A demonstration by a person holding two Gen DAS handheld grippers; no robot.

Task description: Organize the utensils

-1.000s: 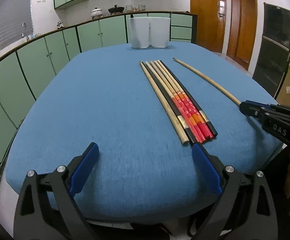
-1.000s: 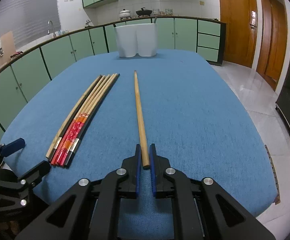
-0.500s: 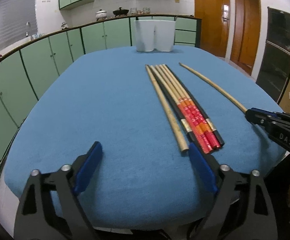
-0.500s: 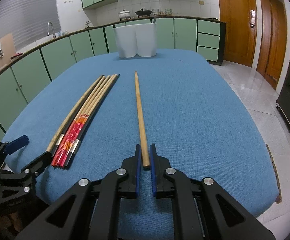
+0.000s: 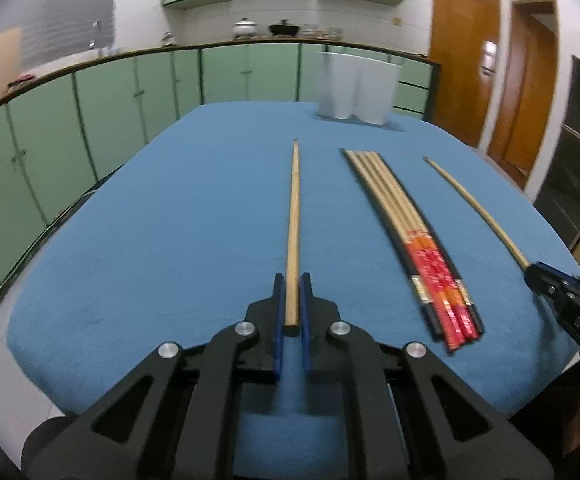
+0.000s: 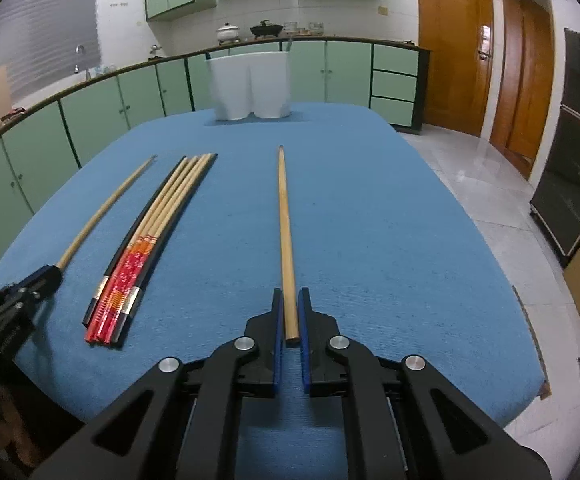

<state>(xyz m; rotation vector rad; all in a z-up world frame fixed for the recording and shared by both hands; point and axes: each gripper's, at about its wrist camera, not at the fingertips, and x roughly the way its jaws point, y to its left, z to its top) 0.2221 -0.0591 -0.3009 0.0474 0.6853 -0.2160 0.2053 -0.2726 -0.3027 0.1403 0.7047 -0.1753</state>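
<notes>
My left gripper [image 5: 291, 280] is shut on the near end of a plain wooden chopstick [image 5: 293, 232], which lies along the blue table. My right gripper [image 6: 289, 296] is shut on a second plain wooden chopstick [image 6: 286, 232]. A bundle of several chopsticks with red and orange handles [image 5: 418, 236] lies between the two; it also shows in the right wrist view [image 6: 150, 236]. The right gripper [image 5: 546, 278] shows at the right edge of the left wrist view, the left gripper [image 6: 48, 276] at the left edge of the right wrist view.
A white two-cup utensil holder [image 6: 250, 84] stands at the far end of the blue table [image 6: 370, 220]; it also shows in the left wrist view [image 5: 356, 90]. Green kitchen cabinets [image 6: 90, 116] run behind and to the left. Tiled floor [image 6: 490, 168] lies to the right.
My left gripper was open in front of the bundle; it has shut on the leftmost plain chopstick and drawn it away to the left. The right gripper keeps its hold.
</notes>
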